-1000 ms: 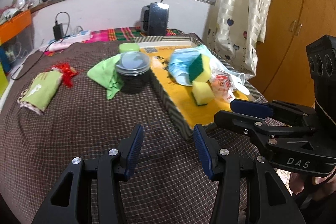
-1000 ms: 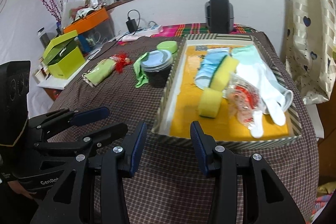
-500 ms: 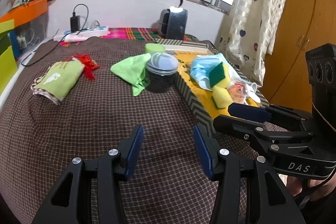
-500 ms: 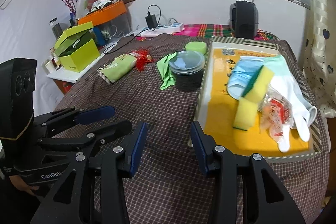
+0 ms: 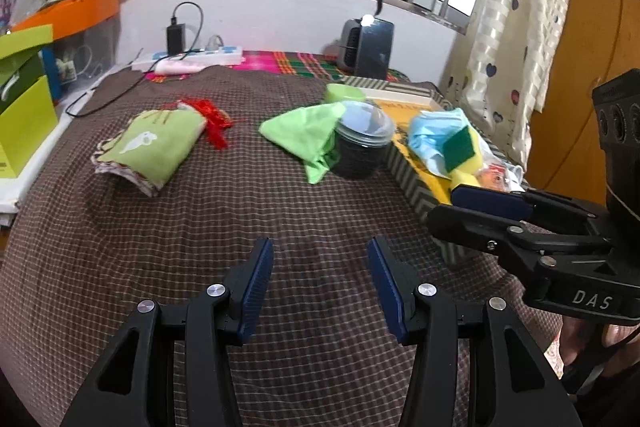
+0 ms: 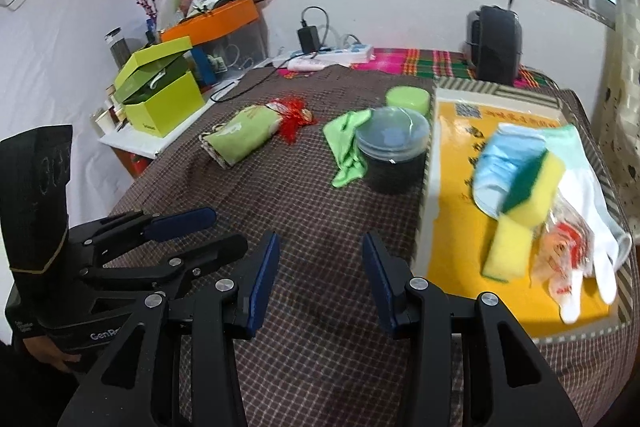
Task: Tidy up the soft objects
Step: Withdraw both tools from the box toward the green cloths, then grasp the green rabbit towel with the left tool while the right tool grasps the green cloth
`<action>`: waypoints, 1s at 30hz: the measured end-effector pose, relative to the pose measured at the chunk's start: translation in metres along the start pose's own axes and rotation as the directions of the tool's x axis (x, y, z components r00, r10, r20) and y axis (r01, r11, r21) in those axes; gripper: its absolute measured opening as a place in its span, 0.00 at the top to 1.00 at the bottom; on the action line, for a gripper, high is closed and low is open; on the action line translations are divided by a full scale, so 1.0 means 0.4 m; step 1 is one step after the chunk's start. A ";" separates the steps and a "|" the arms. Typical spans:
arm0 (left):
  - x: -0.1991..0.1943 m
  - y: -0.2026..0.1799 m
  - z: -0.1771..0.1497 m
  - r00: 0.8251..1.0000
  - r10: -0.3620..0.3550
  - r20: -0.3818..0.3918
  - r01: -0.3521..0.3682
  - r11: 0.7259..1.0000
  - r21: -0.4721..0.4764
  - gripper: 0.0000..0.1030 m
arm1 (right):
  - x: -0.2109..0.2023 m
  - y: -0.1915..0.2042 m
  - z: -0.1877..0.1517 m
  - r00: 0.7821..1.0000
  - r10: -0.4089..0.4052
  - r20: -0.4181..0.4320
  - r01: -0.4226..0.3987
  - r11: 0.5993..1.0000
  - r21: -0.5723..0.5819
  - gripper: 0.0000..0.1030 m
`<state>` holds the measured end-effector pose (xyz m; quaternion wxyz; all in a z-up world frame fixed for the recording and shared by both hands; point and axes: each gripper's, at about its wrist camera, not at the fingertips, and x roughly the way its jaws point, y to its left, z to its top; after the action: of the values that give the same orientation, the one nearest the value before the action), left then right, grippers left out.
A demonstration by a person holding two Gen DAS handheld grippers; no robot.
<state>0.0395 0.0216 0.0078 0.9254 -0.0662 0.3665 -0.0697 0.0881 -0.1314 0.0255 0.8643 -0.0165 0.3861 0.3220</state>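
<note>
On the brown checked tablecloth lie a green pouch (image 5: pixel 150 147) (image 6: pixel 242 139) with a red tassel (image 5: pixel 214 121) and a crumpled green cloth (image 5: pixel 308 137) (image 6: pixel 346 151). A yellow tray (image 6: pixel 452 211) (image 5: pixel 412 183) at the right holds a blue face mask (image 6: pixel 504 163), two yellow sponges (image 6: pixel 532 199), a white glove (image 6: pixel 596 207) and a plastic packet (image 6: pixel 564 247). My left gripper (image 5: pixel 320 283) and right gripper (image 6: pixel 320 275) both hover open and empty over bare cloth near the front, side by side. Each shows in the other's view.
A dark jar with a clear lid (image 5: pixel 362 147) (image 6: pixel 392 155) stands between the green cloth and the tray, a green lid (image 6: pixel 408 99) behind it. A black appliance (image 6: pixel 494 45), a power strip (image 5: pixel 192 57) and green boxes (image 6: pixel 160 87) line the far and left sides.
Both grippers have shifted left across the table, still open. The tray slid toward the right of both views and the pouch and cloth came nearer the middle.
</note>
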 end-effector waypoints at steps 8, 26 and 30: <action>0.007 0.060 0.017 0.999 0.035 0.004 -0.034 0.999 -0.036 0.53 | 0.039 0.022 0.028 0.999 0.036 -0.010 -0.036 0.999 -0.014 0.57; 0.058 0.220 0.094 0.988 0.156 0.012 -0.154 0.983 -0.101 0.53 | 0.132 0.024 0.141 0.999 0.033 -0.029 -0.035 0.997 -0.072 0.57; 0.081 0.264 0.119 0.983 0.185 0.009 -0.183 0.977 -0.113 0.53 | 0.161 0.021 0.182 0.999 0.025 -0.030 -0.028 0.994 -0.104 0.57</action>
<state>0.1043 0.1227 0.0022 0.9263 -0.0841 0.3655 0.0376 0.1628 -0.0695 0.0347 0.8522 -0.0612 0.3813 0.3529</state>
